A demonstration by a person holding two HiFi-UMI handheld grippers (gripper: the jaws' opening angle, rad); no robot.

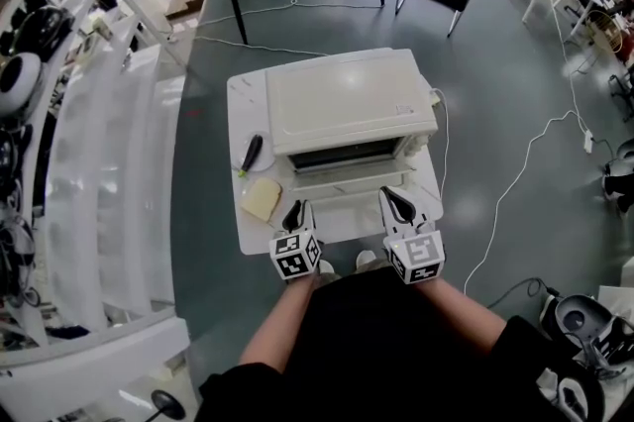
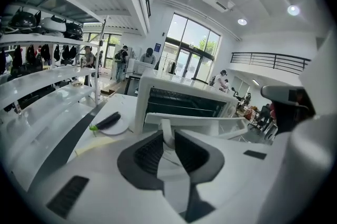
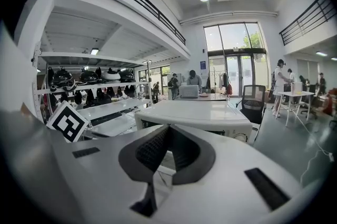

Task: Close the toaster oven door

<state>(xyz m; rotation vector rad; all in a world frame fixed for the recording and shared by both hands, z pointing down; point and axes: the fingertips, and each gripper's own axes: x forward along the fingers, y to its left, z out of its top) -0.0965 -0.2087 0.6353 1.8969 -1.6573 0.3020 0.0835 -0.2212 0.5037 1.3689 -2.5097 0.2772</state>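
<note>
Toaster oven (image 1: 347, 103) on a table (image 1: 241, 118), door (image 1: 342, 184) hanging open. Left tongs (image 1: 294, 210) pinch its handle (image 2: 195, 120); right tongs (image 1: 396, 202) closed, empty. Closing looks about to start: swing the door up.

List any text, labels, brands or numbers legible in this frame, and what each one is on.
No readable text anywhere.
The cubes on the left gripper and right gripper: black-and-white square patterns only, no letters or numbers.
On the toaster oven: any print is too small to read.
</note>
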